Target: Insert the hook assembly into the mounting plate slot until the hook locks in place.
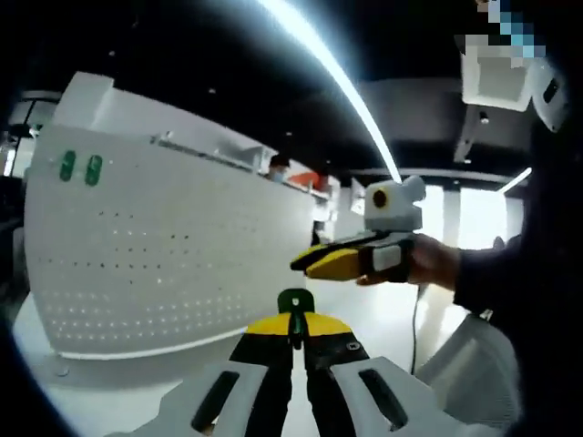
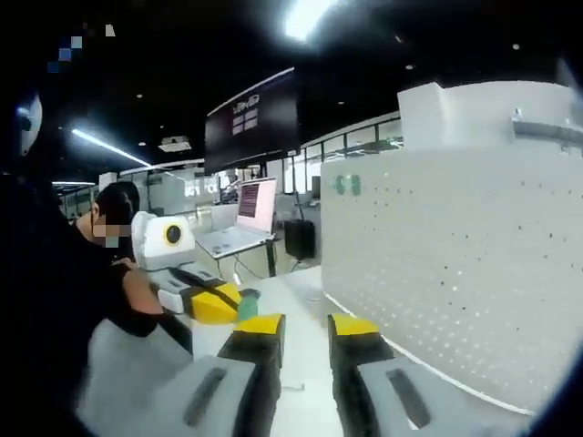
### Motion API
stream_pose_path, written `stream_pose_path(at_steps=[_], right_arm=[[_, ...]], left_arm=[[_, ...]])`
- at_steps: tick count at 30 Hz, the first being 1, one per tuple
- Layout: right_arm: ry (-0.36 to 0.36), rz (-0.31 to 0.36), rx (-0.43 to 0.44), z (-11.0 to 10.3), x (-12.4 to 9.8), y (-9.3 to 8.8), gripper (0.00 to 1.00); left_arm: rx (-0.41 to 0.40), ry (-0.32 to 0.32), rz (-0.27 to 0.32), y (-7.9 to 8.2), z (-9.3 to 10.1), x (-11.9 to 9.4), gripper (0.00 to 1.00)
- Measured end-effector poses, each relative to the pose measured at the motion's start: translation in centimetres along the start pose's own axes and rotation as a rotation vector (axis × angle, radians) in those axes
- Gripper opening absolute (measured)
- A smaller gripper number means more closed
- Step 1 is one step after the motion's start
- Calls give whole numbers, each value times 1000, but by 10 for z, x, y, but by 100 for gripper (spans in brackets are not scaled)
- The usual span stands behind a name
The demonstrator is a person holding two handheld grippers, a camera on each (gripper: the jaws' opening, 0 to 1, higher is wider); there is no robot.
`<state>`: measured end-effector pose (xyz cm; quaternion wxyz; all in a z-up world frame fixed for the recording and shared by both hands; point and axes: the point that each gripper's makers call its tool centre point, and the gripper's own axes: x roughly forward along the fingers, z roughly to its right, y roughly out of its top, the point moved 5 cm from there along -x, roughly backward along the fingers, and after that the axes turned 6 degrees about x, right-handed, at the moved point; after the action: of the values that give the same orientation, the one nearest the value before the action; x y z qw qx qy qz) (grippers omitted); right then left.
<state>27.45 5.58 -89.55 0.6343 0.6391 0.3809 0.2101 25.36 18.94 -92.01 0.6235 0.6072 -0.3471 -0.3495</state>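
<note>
- Here, the left gripper point(image 1: 293, 339) has its yellow-tipped jaws closed on a green hook point(image 1: 294, 301), which stands up between the tips, in front of the white pegboard point(image 1: 164, 255) and well short of it.
- In the right gripper view, the right gripper point(image 2: 308, 330) holds its jaws parted with nothing between them; the pegboard point(image 2: 474, 273) rises just to its right.
- Two green hooks point(image 1: 80, 167) already sit side by side near the board's upper corner, seen also in the right gripper view point(image 2: 345, 185).
- The right gripper point(image 1: 351, 259) crosses the left gripper view from the right, a hand point(image 1: 428, 264) around its grip; from that angle its tips look close together, though its own camera shows the gap plainly.
- The left gripper point(image 2: 214, 305) appears low in the right gripper view with the green hook point(image 2: 248, 306) at its tip.
- The step in hand looks like the approach: the hook should come square to the board, its prongs lined up with a row of holes before it is pushed home, the grip kept firm so it does not twist.
- No bin, tray or box is in view; the board is the only holder, carrying those two hooks.
- A laptop point(image 2: 244, 218) sits open on a desk behind.
</note>
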Motion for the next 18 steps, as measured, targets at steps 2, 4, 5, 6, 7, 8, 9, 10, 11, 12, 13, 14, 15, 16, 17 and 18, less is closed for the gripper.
stream_pose_path(at_steps=[2,4,5,6,7,8,9,10,11,12,13,14,15,16,17,18], right_arm=[[-26,-18,-10,3,2,-5,19],[-44,-19,-14,4,3,-8,22],[-61,-17,-14,7,3,-9,22],[-75,-14,-16,8,3,-9,22],[-113,-2,-26,12,1,-9,22],[-123,8,-28,13,1,-8,23],[-132,24,-21,14,0,-8,24],[-146,36,-16,15,-1,-8,24],[-161,45,-11,17,-2,-8,25],[-169,52,-10,17,-2,-9,26],[-174,58,-5,18,-2,-10,28],[-175,62,5,17,-2,-13,29],[-181,62,9,18,-2,-16,29],[-188,62,15,18,-2,-18,29],[-200,61,18,19,-3,-21,29],[-231,68,1,21,-6,-24,29]], left_arm=[[14,26,-7,0,-4,-1,3],[22,42,-10,0,-5,-2,3],[31,59,-14,0,-7,-3,3],[38,69,-17,-1,-9,-3,3],[44,83,-23,-1,-10,-4,3],[51,92,-28,-1,-11,-4,3],[56,97,-30,-2,-12,-4,3],[56,101,-33,-2,-13,-4,3],[60,105,-36,-2,-13,-4,3],[63,108,-40,-3,-14,-4,3],[66,109,-44,-3,-14,-4,3],[70,109,-49,-4,-13,-4,3],[76,112,-54,-4,-13,-3,3],[79,113,-56,-4,-13,-3,3],[81,114,-57,-4,-13,-3,3],[80,115,-59,-5,-14,-3,3]])
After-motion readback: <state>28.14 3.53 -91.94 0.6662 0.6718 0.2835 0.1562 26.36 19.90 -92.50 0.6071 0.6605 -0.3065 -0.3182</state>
